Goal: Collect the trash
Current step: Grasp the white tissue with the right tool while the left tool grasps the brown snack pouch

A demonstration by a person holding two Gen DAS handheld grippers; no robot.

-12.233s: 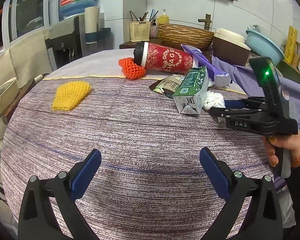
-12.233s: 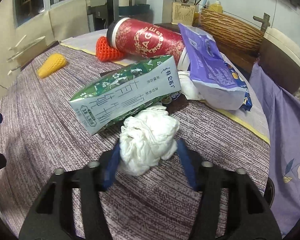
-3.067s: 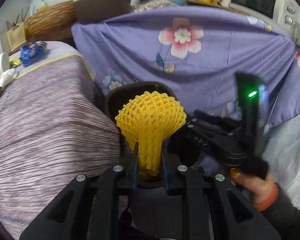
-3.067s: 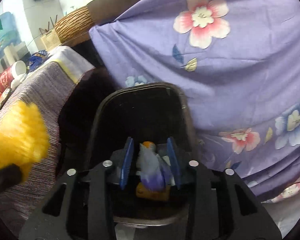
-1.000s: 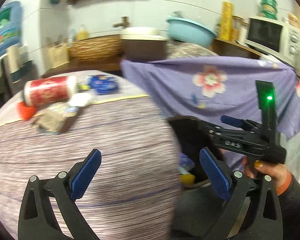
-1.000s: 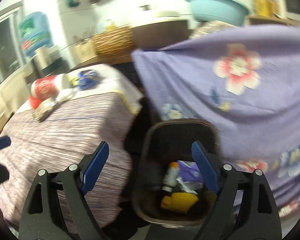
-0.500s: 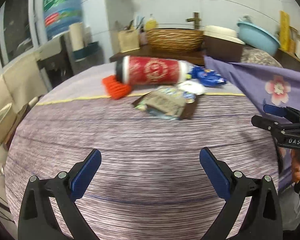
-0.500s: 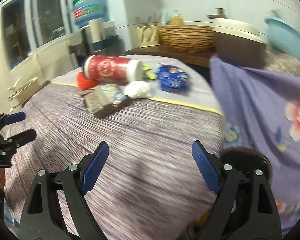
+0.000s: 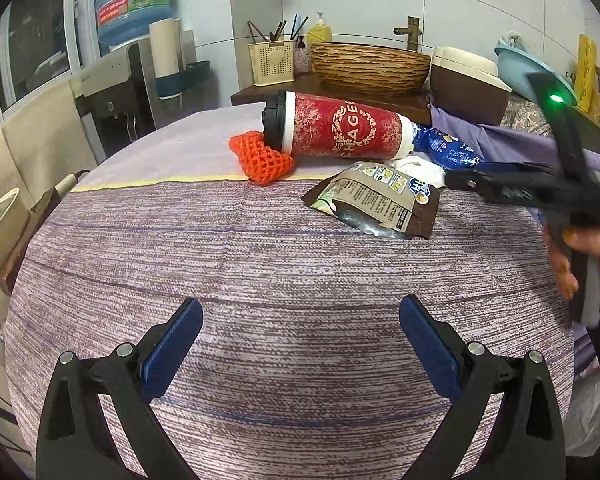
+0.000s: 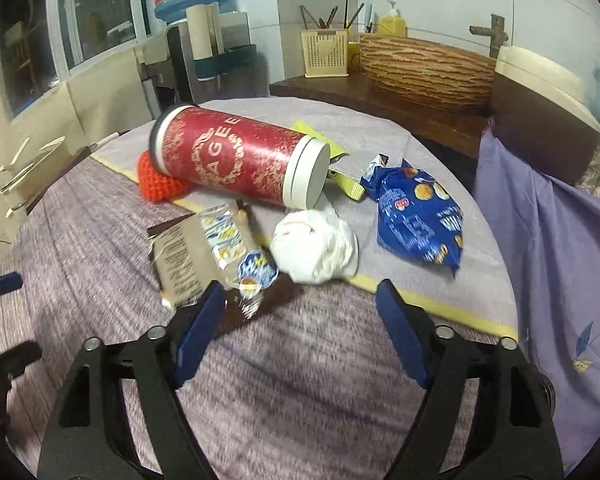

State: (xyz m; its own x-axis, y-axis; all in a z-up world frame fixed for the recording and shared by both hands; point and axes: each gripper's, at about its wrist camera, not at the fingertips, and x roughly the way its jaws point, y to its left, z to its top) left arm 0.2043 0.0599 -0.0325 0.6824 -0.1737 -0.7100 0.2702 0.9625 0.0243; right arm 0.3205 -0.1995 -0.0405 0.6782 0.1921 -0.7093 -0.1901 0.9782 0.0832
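On the purple woven tablecloth (image 9: 260, 264) lie a red paper cup (image 9: 336, 132) on its side, an orange foam net (image 9: 260, 158), a brown snack wrapper (image 9: 376, 204), a crumpled white tissue (image 10: 314, 246) and a blue snack bag (image 10: 416, 216). My right gripper (image 10: 300, 292) hovers just short of the tissue. Its jaws are closing, and only a corner of the wrapper (image 10: 204, 256) lies under them; the pads press on nothing. In the left wrist view the right gripper (image 9: 452, 179) reaches in from the right. My left gripper (image 9: 300, 312) stands open over bare cloth.
Behind the table a counter carries a woven basket (image 9: 370, 66), a cream pen holder (image 9: 270, 62) and a brown box with a cream lid (image 9: 466, 88). A purple floral cloth (image 10: 560, 248) hangs at the right. A hand (image 9: 580, 256) holds the right gripper.
Both views have swung from the bin beside the floral cloth back to the table. The right gripper has come close to the tissue and wrapper, and its jaws have narrowed a little.
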